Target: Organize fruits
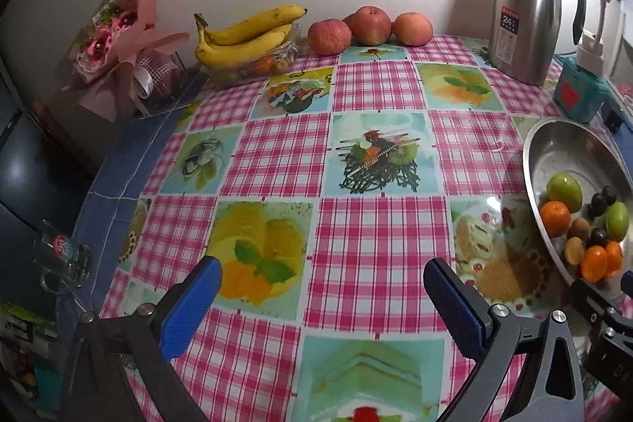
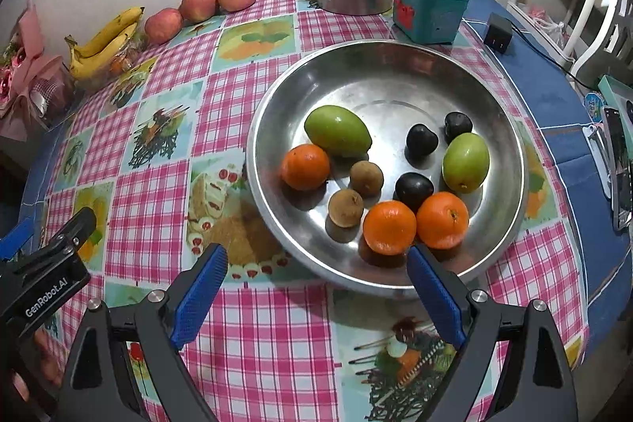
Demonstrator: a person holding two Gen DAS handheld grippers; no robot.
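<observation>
A steel bowl point(image 2: 277, 129) on the checked tablecloth holds three oranges point(image 2: 389, 227), two green fruits point(image 2: 337, 130), three dark plums point(image 2: 421, 140) and two small brown fruits point(image 2: 366, 178). My right gripper point(image 2: 316, 262) hangs open over the bowl's near rim, nothing between its blue pads. My left gripper point(image 1: 322, 273) is open above bare tablecloth, left of the same bowl point(image 1: 532, 161). Far back against the wall lie a bunch of bananas point(image 1: 245, 34) on a clear dish and three apples point(image 1: 371, 25).
A steel thermos jug point(image 1: 526, 14) and a teal box point(image 2: 429, 6) stand behind the bowl. A wrapped pink bouquet point(image 1: 118, 38) sits at the back left. A phone point(image 2: 617, 161) and a black adapter point(image 2: 497, 32) lie on the blue cloth at right.
</observation>
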